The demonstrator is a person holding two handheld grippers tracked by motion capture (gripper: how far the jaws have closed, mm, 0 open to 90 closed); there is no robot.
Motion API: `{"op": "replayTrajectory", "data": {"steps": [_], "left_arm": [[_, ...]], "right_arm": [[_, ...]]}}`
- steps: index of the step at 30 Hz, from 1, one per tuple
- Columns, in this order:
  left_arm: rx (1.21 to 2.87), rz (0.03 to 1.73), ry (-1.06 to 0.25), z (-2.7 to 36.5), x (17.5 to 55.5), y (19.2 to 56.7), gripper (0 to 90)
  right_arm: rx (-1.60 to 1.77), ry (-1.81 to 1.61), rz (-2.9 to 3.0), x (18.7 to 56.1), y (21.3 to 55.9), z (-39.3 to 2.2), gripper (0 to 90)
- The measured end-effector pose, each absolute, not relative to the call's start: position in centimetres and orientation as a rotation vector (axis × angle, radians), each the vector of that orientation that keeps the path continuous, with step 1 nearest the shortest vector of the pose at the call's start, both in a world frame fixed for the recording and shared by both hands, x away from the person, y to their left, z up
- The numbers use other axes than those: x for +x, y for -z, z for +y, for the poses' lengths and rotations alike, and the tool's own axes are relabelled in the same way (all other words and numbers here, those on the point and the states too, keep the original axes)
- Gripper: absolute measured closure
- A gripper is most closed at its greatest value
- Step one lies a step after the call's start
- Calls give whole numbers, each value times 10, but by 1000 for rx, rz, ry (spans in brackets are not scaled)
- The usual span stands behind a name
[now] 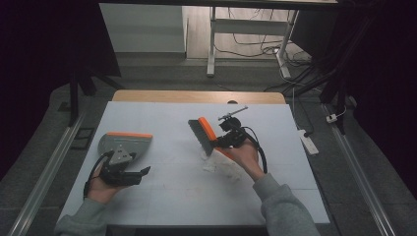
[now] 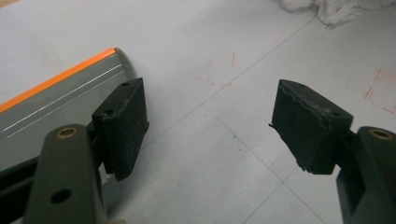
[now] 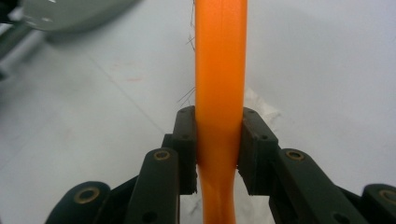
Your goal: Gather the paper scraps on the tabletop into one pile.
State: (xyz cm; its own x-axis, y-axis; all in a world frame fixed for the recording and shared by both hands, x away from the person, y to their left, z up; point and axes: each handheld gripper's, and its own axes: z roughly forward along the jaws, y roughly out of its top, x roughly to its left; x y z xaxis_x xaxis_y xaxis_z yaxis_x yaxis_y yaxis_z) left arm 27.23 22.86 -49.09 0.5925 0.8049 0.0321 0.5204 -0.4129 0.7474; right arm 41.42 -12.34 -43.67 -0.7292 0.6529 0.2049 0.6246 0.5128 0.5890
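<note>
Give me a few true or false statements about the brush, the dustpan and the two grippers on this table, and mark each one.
1. The right gripper is clamped on the orange brush handle. True.
2. The left gripper has its jaws shut. False: they stand wide apart, nothing between them.
3. The dustpan has an orange front edge. True.
4. The white crumpled paper lies inside the dustpan. False: it lies on the table under the brush.

Orange brush handle (image 3: 220, 84) between clamped black jaws

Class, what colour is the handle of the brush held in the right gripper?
Orange; the brush handle shows best in the right gripper view.
</note>
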Motion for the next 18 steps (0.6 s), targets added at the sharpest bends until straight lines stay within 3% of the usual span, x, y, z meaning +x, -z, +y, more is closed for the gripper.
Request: {"op": "replayTrajectory", "data": {"steps": [7, 18], "left_arm": [[2105, 1046, -514, 229, 272, 490, 277], [2101, 1050, -513, 228, 272, 490, 277]], "right_arm": [[1019, -1091, 2658, 393, 412, -135, 706], [1001, -1118, 2620, 373, 421, -185, 706]]}}
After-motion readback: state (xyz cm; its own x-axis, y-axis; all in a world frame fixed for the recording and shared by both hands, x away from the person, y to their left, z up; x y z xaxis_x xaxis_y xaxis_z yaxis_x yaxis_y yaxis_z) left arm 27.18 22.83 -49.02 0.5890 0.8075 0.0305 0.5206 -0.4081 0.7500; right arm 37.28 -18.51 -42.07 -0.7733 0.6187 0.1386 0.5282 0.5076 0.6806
